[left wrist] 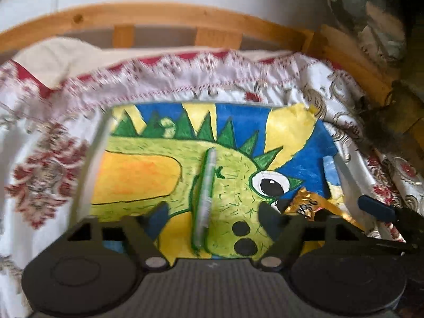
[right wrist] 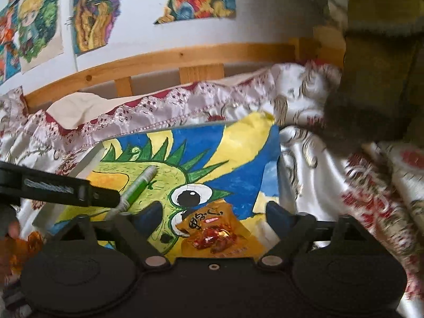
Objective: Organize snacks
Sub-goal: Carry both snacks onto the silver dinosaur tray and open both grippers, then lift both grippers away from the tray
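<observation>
An orange snack packet [right wrist: 214, 232] with red sweets lies on a painted dragon board [right wrist: 233, 159] on the bed. It shows gold at the right in the left wrist view [left wrist: 308, 204]. My right gripper [right wrist: 214, 216] is open, its fingers on either side of the packet, just above it. My left gripper [left wrist: 213, 216] is open over the dragon board [left wrist: 164, 175], with a green marker pen [left wrist: 205, 198] lying between its fingers. The pen also shows in the right wrist view [right wrist: 137, 188], next to my left gripper's finger [right wrist: 98, 196].
The board rests on a floral satin bedspread [left wrist: 47, 175]. A wooden bed rail [left wrist: 164, 16] and a white wall with drawings [right wrist: 95, 8] stand behind. An olive cushion [right wrist: 384, 53] sits at the right. More orange wrappers [right wrist: 23, 246] lie at the lower left.
</observation>
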`<state>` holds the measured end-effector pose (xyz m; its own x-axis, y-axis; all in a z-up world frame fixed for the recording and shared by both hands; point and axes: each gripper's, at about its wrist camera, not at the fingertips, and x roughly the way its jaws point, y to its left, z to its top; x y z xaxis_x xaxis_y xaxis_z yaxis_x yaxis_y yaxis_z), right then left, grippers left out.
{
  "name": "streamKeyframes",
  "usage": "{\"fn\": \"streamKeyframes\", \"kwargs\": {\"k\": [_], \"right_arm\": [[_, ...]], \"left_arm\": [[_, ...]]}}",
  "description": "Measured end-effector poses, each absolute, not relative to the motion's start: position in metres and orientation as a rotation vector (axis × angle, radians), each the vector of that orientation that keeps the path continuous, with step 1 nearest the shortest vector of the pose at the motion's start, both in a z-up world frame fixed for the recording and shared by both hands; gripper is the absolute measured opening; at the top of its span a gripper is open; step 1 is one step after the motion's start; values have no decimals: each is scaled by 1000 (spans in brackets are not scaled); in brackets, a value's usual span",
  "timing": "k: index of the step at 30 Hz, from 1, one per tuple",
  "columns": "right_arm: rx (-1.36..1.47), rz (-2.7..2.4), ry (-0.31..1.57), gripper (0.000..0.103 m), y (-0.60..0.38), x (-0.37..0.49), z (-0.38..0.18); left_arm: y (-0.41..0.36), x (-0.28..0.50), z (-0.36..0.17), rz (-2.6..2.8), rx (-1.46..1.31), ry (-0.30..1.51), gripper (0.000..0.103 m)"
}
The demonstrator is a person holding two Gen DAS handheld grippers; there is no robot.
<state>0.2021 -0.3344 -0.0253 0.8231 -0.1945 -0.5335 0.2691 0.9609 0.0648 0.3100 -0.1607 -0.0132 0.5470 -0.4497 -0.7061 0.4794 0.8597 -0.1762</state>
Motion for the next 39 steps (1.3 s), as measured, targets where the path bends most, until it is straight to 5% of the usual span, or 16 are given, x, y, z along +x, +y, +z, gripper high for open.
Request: {"fn": "streamKeyframes", "kwargs": {"k": [7,25,39], "right_arm": [[91,-211,445,102,-309,148,6],[48,-313,341,102,-226,-21,52],[180,-396,506,102,-220,-77,38]], "left_arm": [[-116,243,31,-471,41,685,103],[-25,71,76,-348,110,552,103],[-26,20,48,-386,268,693,103]]}}
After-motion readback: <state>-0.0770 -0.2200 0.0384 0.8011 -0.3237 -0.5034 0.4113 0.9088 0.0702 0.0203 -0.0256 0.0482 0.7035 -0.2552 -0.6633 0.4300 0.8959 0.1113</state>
